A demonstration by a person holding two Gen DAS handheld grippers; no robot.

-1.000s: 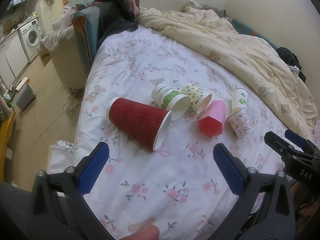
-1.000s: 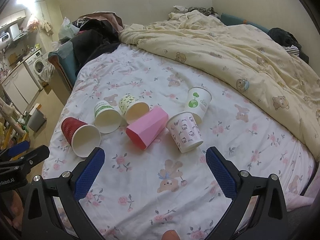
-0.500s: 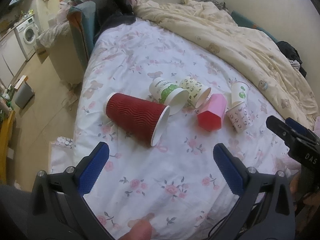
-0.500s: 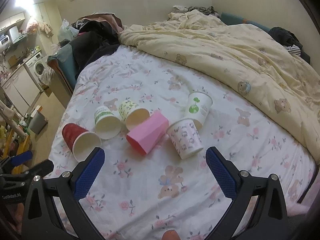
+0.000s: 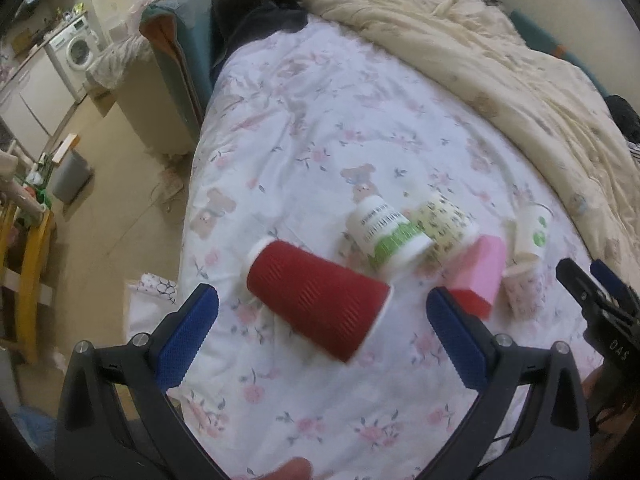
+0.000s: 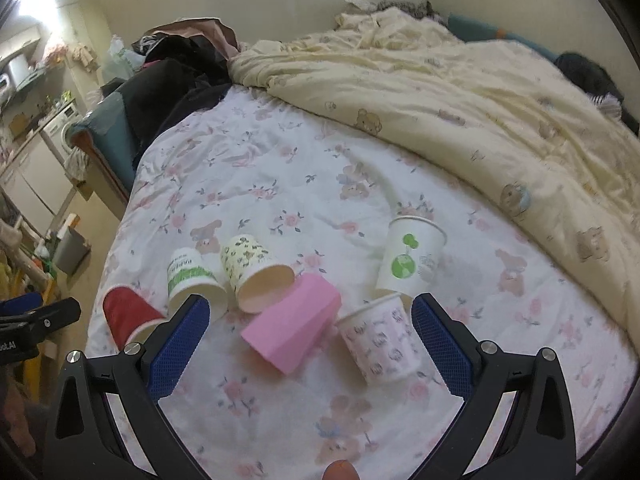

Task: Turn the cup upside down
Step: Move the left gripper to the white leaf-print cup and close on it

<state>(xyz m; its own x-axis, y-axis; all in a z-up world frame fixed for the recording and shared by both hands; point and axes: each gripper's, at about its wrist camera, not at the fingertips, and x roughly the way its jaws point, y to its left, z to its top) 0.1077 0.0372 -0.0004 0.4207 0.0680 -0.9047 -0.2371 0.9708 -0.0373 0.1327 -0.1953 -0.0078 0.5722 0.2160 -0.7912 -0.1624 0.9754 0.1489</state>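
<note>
Red ribbed paper cup point(image 5: 320, 304) lies on its side on the floral white bedsheet point(image 5: 320, 128), white rim pointing right, base to the left, leftmost in a row of tipped cups. Left gripper point(image 5: 320, 340) spread wide around it, holding nothing. Right gripper point(image 6: 306, 340) likewise wide open and empty, above pink faceted cup point(image 6: 292, 326).

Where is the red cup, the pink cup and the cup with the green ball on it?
red cup point(image 5: 320, 304): left wrist view, on its ribbed side.
pink cup point(image 6: 294, 326): right wrist view, on its flat side.
cup with the green globe point(image 6: 410, 258): right wrist view, on its printed wall.
</note>
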